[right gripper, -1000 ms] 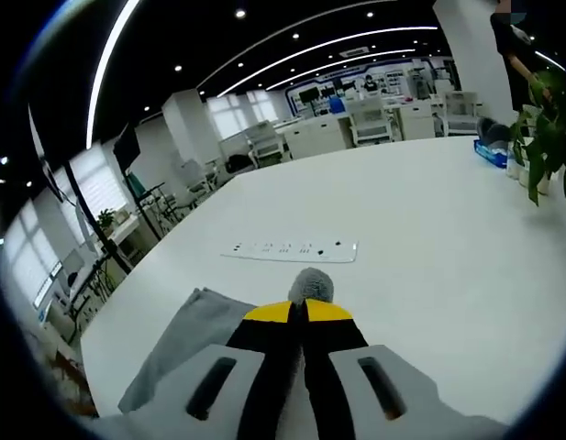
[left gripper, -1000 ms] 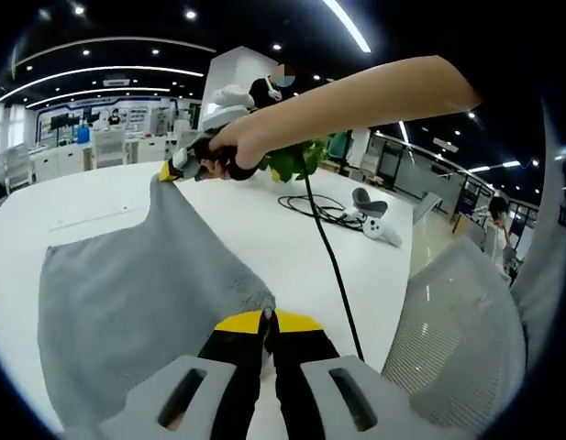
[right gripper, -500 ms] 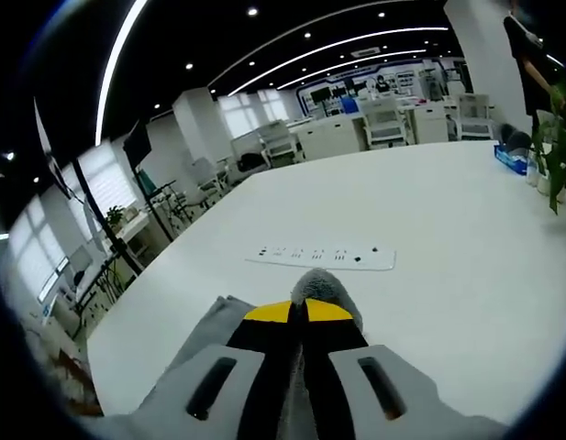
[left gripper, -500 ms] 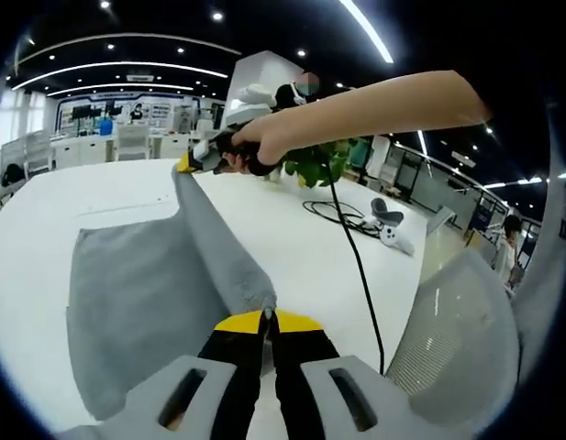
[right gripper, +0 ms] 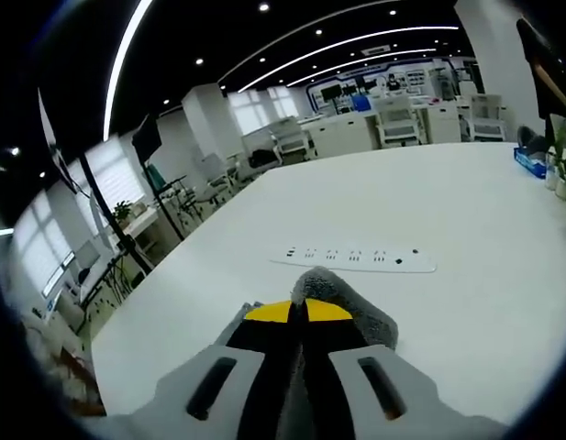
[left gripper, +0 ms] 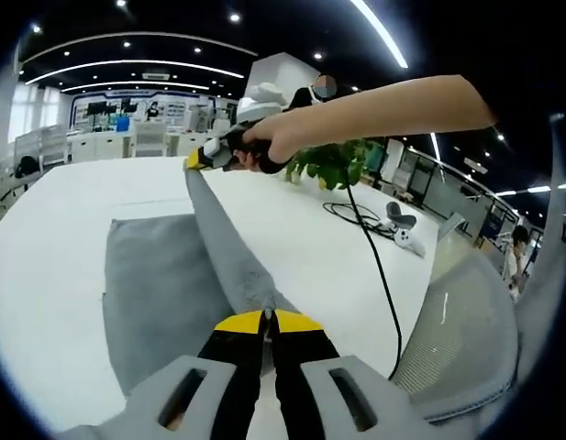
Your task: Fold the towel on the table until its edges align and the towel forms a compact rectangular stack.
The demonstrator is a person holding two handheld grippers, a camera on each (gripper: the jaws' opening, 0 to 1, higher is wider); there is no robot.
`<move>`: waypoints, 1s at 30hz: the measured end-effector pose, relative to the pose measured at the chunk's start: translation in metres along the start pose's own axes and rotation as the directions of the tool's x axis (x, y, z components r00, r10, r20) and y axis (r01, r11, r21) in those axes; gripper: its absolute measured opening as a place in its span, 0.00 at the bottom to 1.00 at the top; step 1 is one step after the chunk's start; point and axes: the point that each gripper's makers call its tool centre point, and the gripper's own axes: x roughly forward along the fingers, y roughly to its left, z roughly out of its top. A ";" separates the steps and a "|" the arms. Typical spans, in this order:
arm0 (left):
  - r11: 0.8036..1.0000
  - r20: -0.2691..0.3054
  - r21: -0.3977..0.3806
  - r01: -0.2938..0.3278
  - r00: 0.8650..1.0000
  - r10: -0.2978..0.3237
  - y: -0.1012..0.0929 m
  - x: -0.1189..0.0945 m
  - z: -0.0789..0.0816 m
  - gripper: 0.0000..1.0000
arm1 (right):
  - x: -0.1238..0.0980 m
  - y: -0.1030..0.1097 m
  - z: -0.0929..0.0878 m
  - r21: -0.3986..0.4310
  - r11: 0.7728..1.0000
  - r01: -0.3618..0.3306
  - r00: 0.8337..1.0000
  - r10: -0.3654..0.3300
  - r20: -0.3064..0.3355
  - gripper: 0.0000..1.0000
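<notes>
The grey towel (left gripper: pixel 163 293) lies partly on the white worktop (left gripper: pixel 44 275), and its near long edge is now raised into a taut ridge strung between the two grippers. In the left gripper view the left gripper (left gripper: pixel 268 318) has its yellow-tipped fingers closed on one corner of the cloth, and the right gripper (left gripper: pixel 205 159), held in a person's hand (left gripper: pixel 269 144), pinches the far corner with its fingers shut. Over the last second that lifted edge has swung from lying out to the side to standing nearly over the middle of the towel, and the flat part has narrowed in view. In the right gripper view the right gripper (right gripper: pixel 298 312) shows a larger tuft of towel (right gripper: pixel 342 302) bunched around its closed fingers than a second ago, and the white power strip (right gripper: pixel 354 258) sits closer beyond it, so the gripper has advanced across the worktop.

This reads as the first fold in progress: the held edge is being carried over toward the opposite edge, roughly halfway there. The fold is not yet laid down, and the two corners will need to land evenly for the edges to align
</notes>
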 end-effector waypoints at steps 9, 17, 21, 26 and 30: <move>0.999 -0.012 -0.008 -0.037 0.999 0.037 0.024 -0.019 -0.011 0.03 | 0.019 0.026 -0.007 -0.012 1.000 -0.019 1.000 0.018 -0.011 0.01; 0.997 -0.027 -0.024 -0.068 0.997 0.068 0.040 -0.032 -0.021 0.03 | 0.032 0.048 -0.012 -0.008 0.999 -0.046 0.999 0.045 -0.021 0.01; 0.995 -0.025 -0.040 -0.086 0.996 0.085 0.047 -0.038 -0.022 0.03 | 0.038 0.054 -0.015 0.000 0.999 -0.046 0.999 0.046 -0.024 0.01; 0.993 -0.014 -0.057 -0.105 0.994 0.104 0.054 -0.047 -0.023 0.03 | 0.041 0.064 -0.016 0.003 0.999 -0.051 0.998 0.051 -0.024 0.01; 0.991 -0.010 -0.069 -0.118 0.993 0.118 0.058 -0.053 -0.024 0.03 | 0.047 0.070 -0.017 0.003 0.999 -0.053 0.998 0.053 -0.027 0.01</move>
